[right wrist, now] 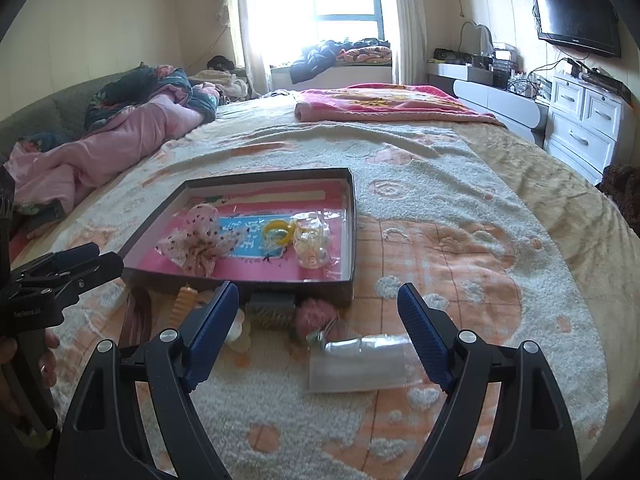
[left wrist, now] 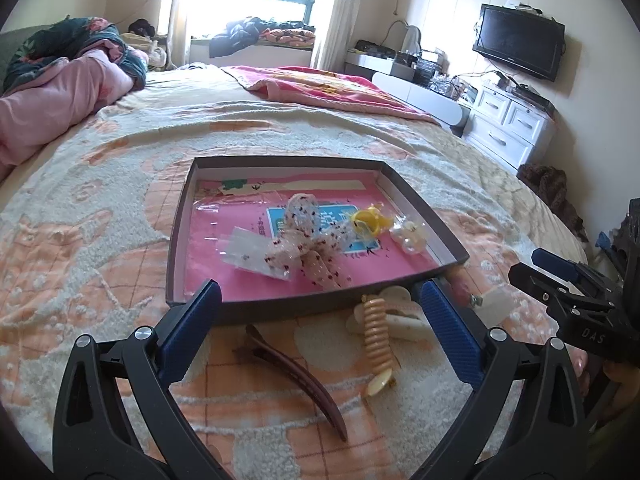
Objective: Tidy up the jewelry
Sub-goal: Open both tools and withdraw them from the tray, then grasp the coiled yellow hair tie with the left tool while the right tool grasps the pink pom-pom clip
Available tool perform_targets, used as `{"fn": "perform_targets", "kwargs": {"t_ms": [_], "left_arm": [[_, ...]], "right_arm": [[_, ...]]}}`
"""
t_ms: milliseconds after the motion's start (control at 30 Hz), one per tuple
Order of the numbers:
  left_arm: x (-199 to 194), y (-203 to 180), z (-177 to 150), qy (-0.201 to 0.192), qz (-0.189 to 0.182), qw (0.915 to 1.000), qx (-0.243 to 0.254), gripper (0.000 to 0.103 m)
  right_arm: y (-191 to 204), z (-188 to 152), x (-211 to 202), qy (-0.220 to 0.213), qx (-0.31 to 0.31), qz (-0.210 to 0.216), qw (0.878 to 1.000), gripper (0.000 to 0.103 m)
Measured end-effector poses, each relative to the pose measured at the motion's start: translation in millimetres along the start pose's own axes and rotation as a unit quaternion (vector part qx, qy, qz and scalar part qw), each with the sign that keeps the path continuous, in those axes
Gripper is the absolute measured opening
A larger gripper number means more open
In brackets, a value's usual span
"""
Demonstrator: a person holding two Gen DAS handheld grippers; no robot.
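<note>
Both grippers hover low over the bed (left wrist: 120, 208), near its closest edge, and both have their jaws wide apart with nothing between them. The left gripper (left wrist: 320, 304) points at the loose pieces before the box, so I judge it is about to pick one. The right gripper (right wrist: 318, 312) is beside it, over the clear bag (right wrist: 360, 364).

Nearest to the left gripper one brown hair clip (left wrist: 304, 380) lies on the blanket. Just beside it is one beige spiral hair tie (left wrist: 376, 340), and it touches one cream claw clip (left wrist: 400, 312) behind it. In the right view I also see one dark comb-like piece (right wrist: 272, 310) and one pink fluffy piece (right wrist: 316, 316), both close against the near wall of the box. I count six loose things outside, but some overlap, so I am not fully sure.

Farther, the dark shallow box (left wrist: 176, 240) stands open in the middle of the bed, probably as the place to collect everything. Inside it I count four things: one small clear packet (left wrist: 248, 252) toward the left wall, one dotted fabric bow (left wrist: 308, 236) in the middle, one yellow ring-shaped piece (left wrist: 368, 220), and one pearl-like ornament in plastic (left wrist: 412, 236) at the right wall. So the sorting seems about half done.
</note>
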State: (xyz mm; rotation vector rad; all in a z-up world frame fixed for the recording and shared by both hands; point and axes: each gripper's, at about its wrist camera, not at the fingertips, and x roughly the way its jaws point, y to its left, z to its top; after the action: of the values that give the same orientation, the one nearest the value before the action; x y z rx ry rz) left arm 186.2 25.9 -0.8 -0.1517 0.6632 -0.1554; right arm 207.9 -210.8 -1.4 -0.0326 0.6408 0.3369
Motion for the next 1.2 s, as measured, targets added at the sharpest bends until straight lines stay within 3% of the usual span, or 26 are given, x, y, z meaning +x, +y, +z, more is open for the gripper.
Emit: {"fn": "perform_targets", "kwargs": {"t_ms": [633,1200], "left_arm": [[7.3,-38.2,-21.9,0.033,-0.032,0.9974,0.055,0.092],[51.8,-48.6,-37.8,0.096,-0.035,0.9926,0.066,0.055]], "right_arm": [[-6.6,-26.3,-20.5,0.011,-0.019,-0.011,1.0,0.079],[-19.5,-30.0,19.7,0.05,-0.026,0.002,0.998,0.059]]}}
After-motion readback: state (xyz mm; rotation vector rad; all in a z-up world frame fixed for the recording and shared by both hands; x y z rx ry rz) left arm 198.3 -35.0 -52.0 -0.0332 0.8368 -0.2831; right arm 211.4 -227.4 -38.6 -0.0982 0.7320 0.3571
